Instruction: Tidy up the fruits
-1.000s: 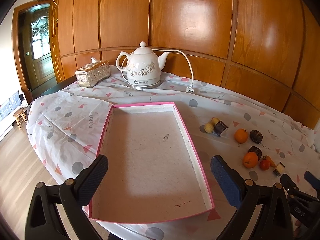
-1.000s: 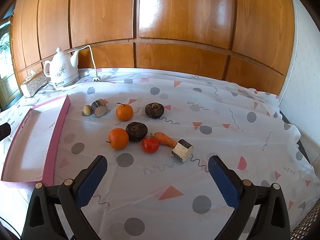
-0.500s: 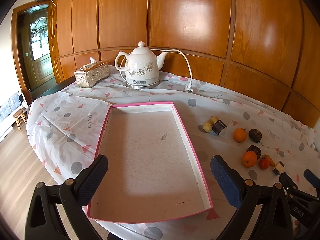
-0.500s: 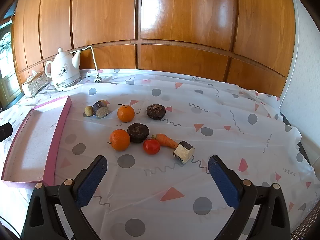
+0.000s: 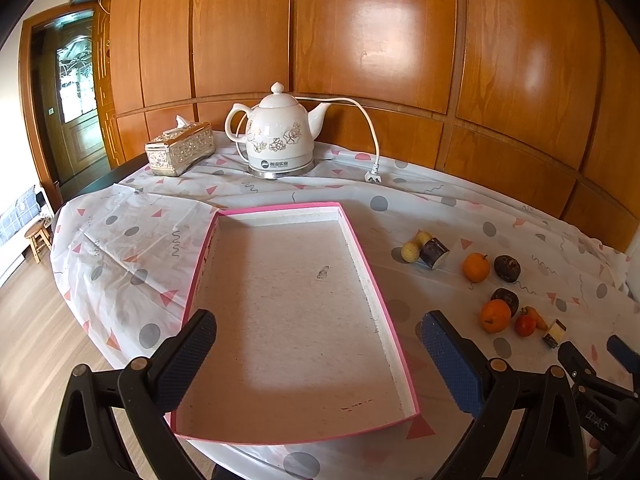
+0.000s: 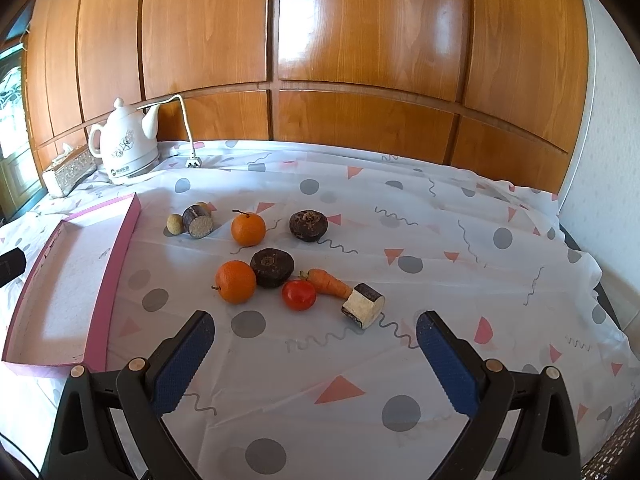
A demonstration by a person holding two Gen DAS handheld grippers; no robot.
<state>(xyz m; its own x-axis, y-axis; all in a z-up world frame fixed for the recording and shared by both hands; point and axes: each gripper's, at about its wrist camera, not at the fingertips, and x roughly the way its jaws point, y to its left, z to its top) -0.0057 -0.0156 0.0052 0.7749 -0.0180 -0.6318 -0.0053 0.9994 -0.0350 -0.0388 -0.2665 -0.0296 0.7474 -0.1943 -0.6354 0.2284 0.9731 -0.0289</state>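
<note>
An empty pink-rimmed tray (image 5: 384,308) lies on the table, also in the right wrist view (image 6: 120,248) at left. My left gripper (image 5: 316,344) is open and empty over the tray's near end. My right gripper (image 6: 312,344) is open and empty, just short of the fruit. Ahead of it lie two oranges (image 6: 236,282) (image 6: 248,229), two dark round fruits (image 6: 273,267) (image 6: 308,225), a red tomato (image 6: 299,295), a carrot (image 6: 330,283), a cut white piece (image 6: 363,305), a cut dark piece (image 6: 197,221) and a small yellow fruit (image 6: 173,224).
A white electric kettle (image 5: 278,136) with its cord and plug (image 5: 374,176) stands at the back. A silver tissue box (image 5: 180,154) sits to its left. The patterned tablecloth (image 6: 440,280) hangs over the table edges. Wood panels line the wall behind.
Both grippers have risen or pulled back slightly; the tray and fruit look a little farther away. Both stay open and nothing on the table moved.
</note>
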